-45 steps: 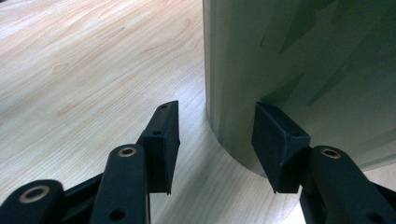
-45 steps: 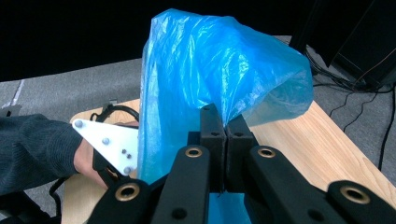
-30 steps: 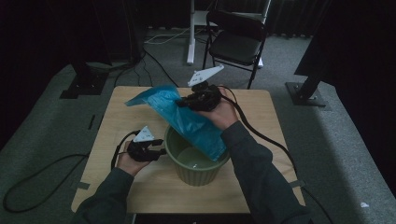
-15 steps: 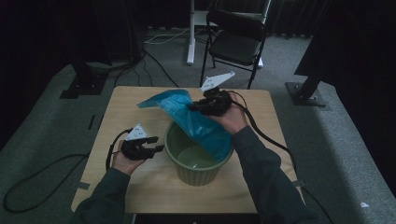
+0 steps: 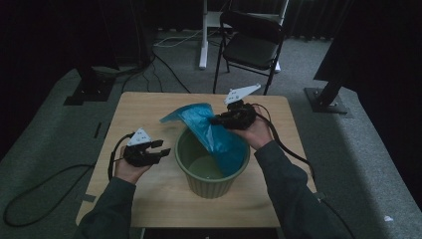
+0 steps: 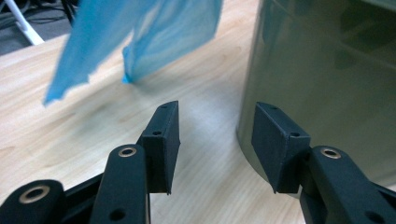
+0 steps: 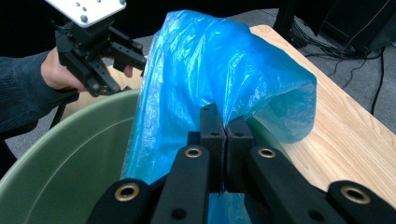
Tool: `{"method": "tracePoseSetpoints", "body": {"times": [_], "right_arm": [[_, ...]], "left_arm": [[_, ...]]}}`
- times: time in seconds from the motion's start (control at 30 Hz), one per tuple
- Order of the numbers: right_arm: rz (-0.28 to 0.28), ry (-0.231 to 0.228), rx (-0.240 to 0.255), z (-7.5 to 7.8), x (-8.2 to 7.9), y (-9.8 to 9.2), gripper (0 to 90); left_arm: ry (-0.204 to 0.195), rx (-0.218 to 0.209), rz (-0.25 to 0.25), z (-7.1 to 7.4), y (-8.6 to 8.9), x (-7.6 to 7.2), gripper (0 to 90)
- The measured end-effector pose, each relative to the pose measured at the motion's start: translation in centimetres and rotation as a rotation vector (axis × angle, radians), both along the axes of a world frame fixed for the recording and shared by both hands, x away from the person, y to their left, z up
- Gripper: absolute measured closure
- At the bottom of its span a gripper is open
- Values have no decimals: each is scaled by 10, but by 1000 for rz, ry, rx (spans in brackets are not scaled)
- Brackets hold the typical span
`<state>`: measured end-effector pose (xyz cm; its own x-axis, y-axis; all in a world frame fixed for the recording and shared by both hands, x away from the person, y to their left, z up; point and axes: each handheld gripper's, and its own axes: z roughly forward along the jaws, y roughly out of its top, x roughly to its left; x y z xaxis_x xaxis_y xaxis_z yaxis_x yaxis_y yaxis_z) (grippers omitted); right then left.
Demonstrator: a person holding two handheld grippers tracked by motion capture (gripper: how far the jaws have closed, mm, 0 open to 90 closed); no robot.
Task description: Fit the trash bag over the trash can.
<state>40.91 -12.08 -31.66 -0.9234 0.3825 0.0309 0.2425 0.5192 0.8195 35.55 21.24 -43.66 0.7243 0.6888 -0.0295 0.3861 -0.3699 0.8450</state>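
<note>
Left gripper [image 5: 160, 149] at the left of the high view, held over the wooden table [image 5: 149, 107] just beside the green bucket [image 5: 209, 184]; its jaws stand apart with nothing between them. In the left gripper view the same jaws frame bare tabletop, the bucket's wall [image 6: 327, 70] rises just past the right-hand jaw without touching it, and the hanging edge of the blue plastic bag [image 6: 140, 42] lies well beyond the jaw tips, blurred.

Centre of the high view: one bucket, upright on the table, with one blue bag [image 5: 214, 132] draped from above its far rim down into its mouth. The bag's upper part spreads out to the left of the bucket, above the tabletop.

Right gripper [image 5: 219, 120] at the far-right rim of the bucket, its jaws clenched on the bag. In the right gripper view the two pads meet with a fold of the blue film [image 7: 224, 70] pinched between them (the film billows up and over the jaw tips), the bucket's inner wall [image 7: 65, 154] curves below at the left, and the other hand [image 7: 53, 70] with its gripper shows farther off at the upper left.

Count: two grippers, one bag, one bucket, one table; behind the table, one dark folding chair [image 5: 254, 42] on the grey floor.
</note>
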Motion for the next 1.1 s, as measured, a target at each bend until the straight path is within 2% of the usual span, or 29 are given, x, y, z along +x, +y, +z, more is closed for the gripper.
{"method": "tracePoseSetpoints", "body": {"times": [0.27, 0.4, 0.57, 0.67, 0.7, 0.8, 0.87, 1.0, 1.1], "right_arm": [[36, 15, 47, 8, 1, 3, 889], [42, 15, 42, 8, 0, 4, 889], [55, 15, 34, 6, -2, 5, 889], [61, 16, 33, 5, -2, 6, 888], [62, 16, 31, 4, -2, 5, 888], [67, 24, 29, 1, -3, 6, 888], [77, 28, 35, 1, -3, 7, 887], [70, 21, 7, -1, -4, 8, 873], [77, 19, -22, -3, -4, 8, 825]], "left_arm": [[-44, -15, 14, 12, -7, 10, 527], [-58, -31, 20, 19, -12, 17, 531], [-90, -17, 29, 26, -21, 23, 528], [-106, -29, 34, 30, -24, 25, 513], [-128, -38, 45, 35, -27, 28, 513], [-151, -42, 32, 40, -34, 29, 523], [-167, -28, 23, 42, -40, 29, 576], [-191, 4, 6, 45, -48, 26, 816], [-182, 12, -3, 46, -48, 26, 887]]}}
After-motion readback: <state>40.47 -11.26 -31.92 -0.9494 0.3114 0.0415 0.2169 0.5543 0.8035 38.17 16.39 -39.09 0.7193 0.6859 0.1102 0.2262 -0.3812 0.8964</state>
